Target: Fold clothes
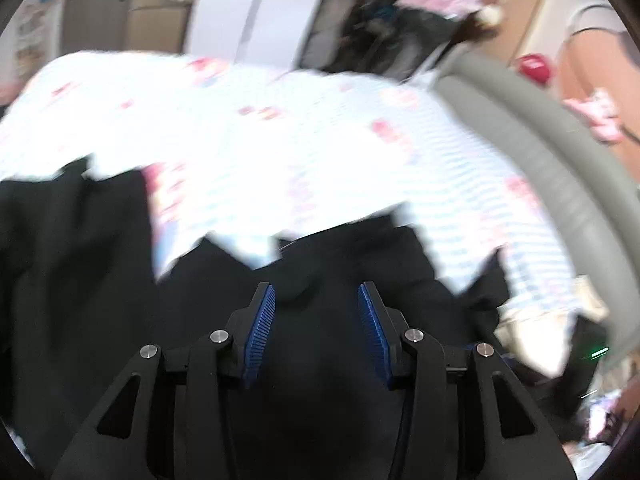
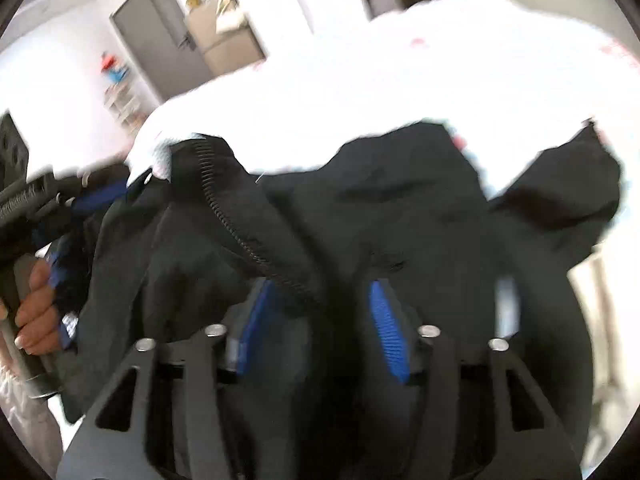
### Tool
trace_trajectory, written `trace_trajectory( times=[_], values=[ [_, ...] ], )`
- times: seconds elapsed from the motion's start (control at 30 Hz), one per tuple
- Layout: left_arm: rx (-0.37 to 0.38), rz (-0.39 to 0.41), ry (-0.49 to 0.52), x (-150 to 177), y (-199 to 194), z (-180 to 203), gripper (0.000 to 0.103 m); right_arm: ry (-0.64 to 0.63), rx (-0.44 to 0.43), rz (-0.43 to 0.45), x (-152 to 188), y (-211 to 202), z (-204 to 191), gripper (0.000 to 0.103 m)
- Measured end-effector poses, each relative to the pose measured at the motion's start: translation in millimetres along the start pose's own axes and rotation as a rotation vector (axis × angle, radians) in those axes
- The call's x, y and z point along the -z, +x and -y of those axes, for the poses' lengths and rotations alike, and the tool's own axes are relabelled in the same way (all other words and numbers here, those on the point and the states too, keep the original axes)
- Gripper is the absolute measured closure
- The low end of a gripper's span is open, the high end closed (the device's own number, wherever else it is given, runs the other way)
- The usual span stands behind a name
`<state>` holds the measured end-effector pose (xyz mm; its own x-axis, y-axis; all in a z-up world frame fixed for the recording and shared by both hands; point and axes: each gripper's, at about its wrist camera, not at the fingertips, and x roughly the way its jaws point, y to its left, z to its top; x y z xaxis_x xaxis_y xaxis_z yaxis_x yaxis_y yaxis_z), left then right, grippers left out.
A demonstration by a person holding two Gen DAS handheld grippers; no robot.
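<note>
Left gripper (image 1: 316, 300): jaws stand wide apart, the blue ribbed pads (image 1: 260, 332) facing each other with a clear gap; black cloth fills the space beneath and between them, and nothing is pinched
Right gripper (image 2: 320, 320): jaws also stand wide, blue pads (image 2: 386, 332) apart; folds of the black garment and its zipper lie across the left finger, so whether any cloth is caught there I cannot tell
Black garment (image 2: 360, 216): a dark zip-up piece, rumpled, lying near both grippers on the bed; in the left wrist view it spreads across the near half of the frame (image 1: 80, 280), in the right wrist view it bunches up with a loose flap at the far right
Zipper (image 2: 236, 216): a black toothed strip running from the far left of the garment down toward the right gripper's left finger
Bedsheet (image 1: 280, 140): white with faint blue stripes and pink printed patches, under the garment and stretching to the far side; washed out to plain white in the right wrist view (image 2: 400, 80)
Person's hand (image 2: 36, 312): at the near left in the right wrist view, wrapped around the handle of the other gripper
Grey door (image 2: 160, 40): far left, shut, beside a beige cabinet (image 2: 224, 36)
Picture quality: both views are motion-blurred
</note>
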<state>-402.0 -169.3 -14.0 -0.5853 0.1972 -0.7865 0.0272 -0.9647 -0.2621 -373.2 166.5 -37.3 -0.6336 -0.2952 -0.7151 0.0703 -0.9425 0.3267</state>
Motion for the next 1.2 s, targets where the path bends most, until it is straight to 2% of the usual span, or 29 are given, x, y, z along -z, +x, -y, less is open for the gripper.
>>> trace_trajectory(
  times=[0.1, 0.17, 0.23, 0.27, 0.33, 0.4, 0.43, 0.53, 0.67, 0.8, 0.9, 1.03, 1.1, 1.2],
  values=[
    [-0.090, 0.083, -0.091, 4.9, -20.2, -31.9, 0.056, 0.004, -0.111, -0.058, 3.2, -17.7, 5.6, 0.048],
    [-0.138, 0.130, -0.139, 7.0, -33.6, -50.0, 0.045, -0.026, -0.175, -0.075, 14.4, -38.5, 5.0, 0.047],
    [-0.134, 0.142, -0.140, 4.0, -47.1, -54.8, 0.038, -0.093, -0.215, -0.100, 25.7, -52.7, -7.8, 0.041],
    [-0.132, 0.148, -0.140, 2.5, -53.9, -57.2, 0.037, -0.121, -0.236, -0.115, 32.5, -58.3, -13.8, 0.036],
    [-0.127, 0.161, -0.140, -0.5, -67.4, -62.0, 0.036, -0.143, -0.275, -0.159, 51.3, -62.4, -24.4, 0.035],
    [-0.123, 0.173, -0.141, -3.5, -80.9, -66.8, 0.075, -0.116, -0.257, -0.230, 74.0, -60.1, -33.8, 0.035],
    [-0.121, 0.179, -0.141, -5.0, -87.6, -69.2, 0.102, -0.103, -0.249, -0.259, 84.5, -59.2, -37.3, 0.036],
    [-0.115, 0.198, -0.142, -9.4, -107.9, -76.5, 0.102, -0.097, -0.252, -0.286, 108.9, -69.9, -43.1, 0.036],
    [-0.119, 0.221, -0.151, -11.5, -135.2, -90.0, 0.103, -0.147, -0.219, -0.274, 126.3, -94.2, -52.4, 0.036],
    [-0.232, 0.224, -0.239, 22.6, -165.2, -139.9, 0.102, -0.137, -0.252, -0.235, 134.1, -122.6, -52.4, 0.036],
    [-0.318, 0.226, -0.305, 48.2, -187.7, -177.4, 0.102, -0.130, -0.258, -0.270, 152.7, -118.0, -51.9, 0.036],
    [-0.431, 0.227, -0.392, 82.3, -217.8, -227.3, 0.102, -0.122, -0.172, -0.349, 176.3, -99.3, -45.9, 0.041],
    [-0.475, 0.230, -0.423, 97.9, -230.1, -247.9, 0.102, -0.109, -0.146, -0.331, 179.9, -111.9, -35.9, 0.041],
    [-0.538, 0.181, -0.375, 110.5, -224.2, -245.8, 0.097, -0.091, -0.108, -0.303, 185.4, -130.8, -20.9, 0.039]
  ],
)
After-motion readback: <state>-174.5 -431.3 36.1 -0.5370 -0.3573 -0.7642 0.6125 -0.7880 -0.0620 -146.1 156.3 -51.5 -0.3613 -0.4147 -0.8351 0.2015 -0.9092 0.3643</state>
